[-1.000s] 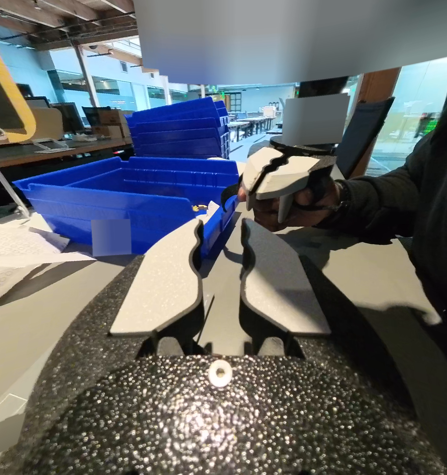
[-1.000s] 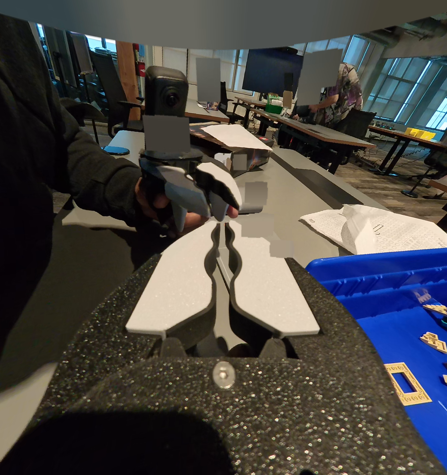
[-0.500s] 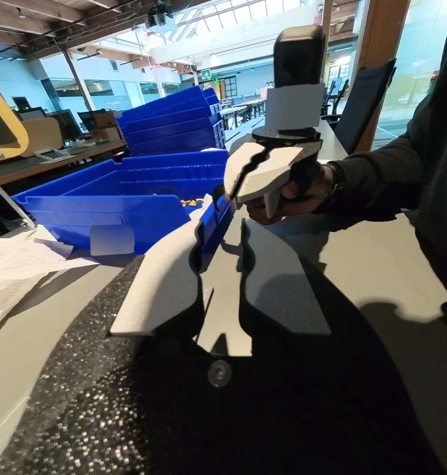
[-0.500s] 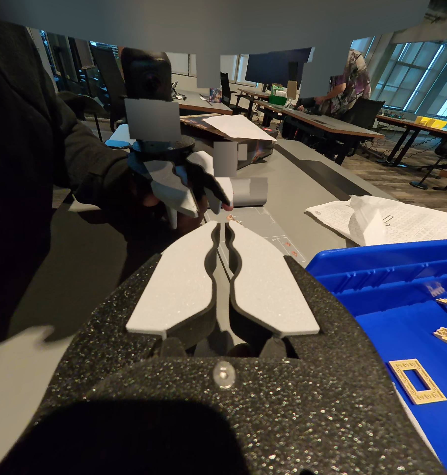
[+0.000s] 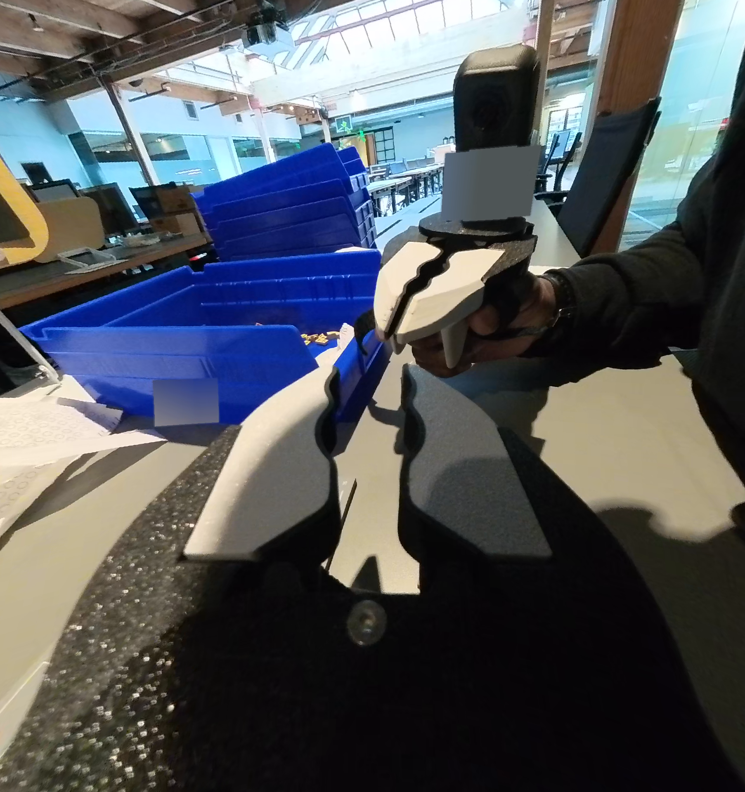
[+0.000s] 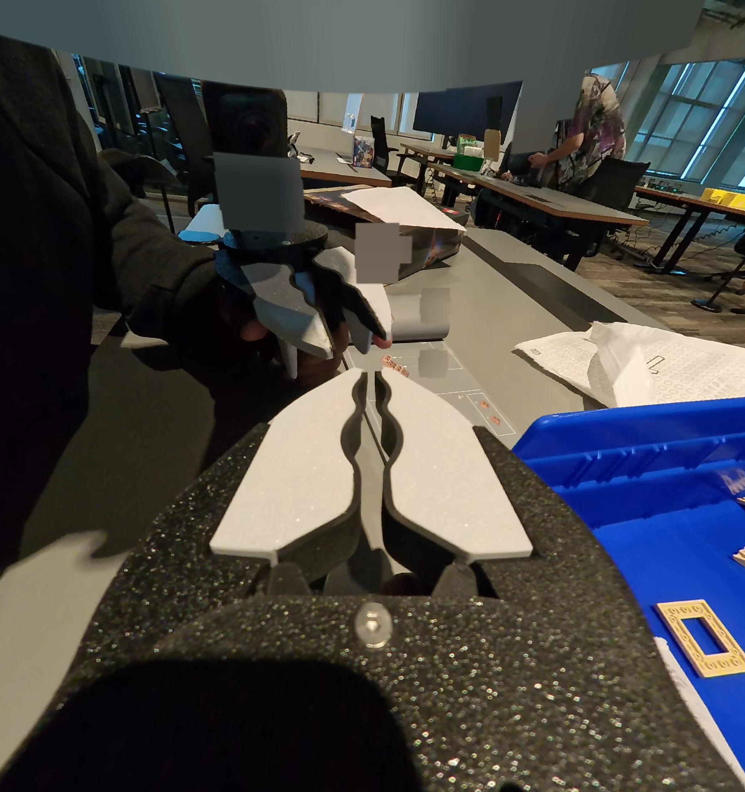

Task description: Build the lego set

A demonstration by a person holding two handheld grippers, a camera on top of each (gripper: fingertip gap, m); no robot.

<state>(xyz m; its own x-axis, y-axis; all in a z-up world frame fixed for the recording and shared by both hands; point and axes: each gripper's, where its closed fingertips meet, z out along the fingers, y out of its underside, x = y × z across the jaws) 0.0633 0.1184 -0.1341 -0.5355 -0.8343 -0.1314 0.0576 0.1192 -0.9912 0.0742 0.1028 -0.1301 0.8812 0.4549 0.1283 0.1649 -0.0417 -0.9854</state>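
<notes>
While we look along the left gripper (image 5: 364, 394), its pale grey fingers (image 5: 276, 467) stand parted over the grey surface (image 5: 576, 428) with nothing between them. Far left sits a blue plastic bin (image 5: 182, 338) holding small tan lego pieces (image 5: 317, 338); white printed sheets (image 5: 27, 433) lie near left of it. Just right of the bin, the right gripper (image 5: 387, 330) hovers in a dark-sleeved hand (image 5: 503, 325), fingers nearly together.

From the right wrist view, we see our own fingers (image 6: 293, 475) drawn close, a thin gap left, empty. Beyond their tips, small reddish-brown lego pieces (image 6: 394, 364) lie on the surface (image 6: 512, 308), just below the left gripper (image 6: 353, 338), whose fingers are apart. Near right, the blue bin (image 6: 619, 445) carries a tan lego frame plate (image 6: 705, 638).
</notes>
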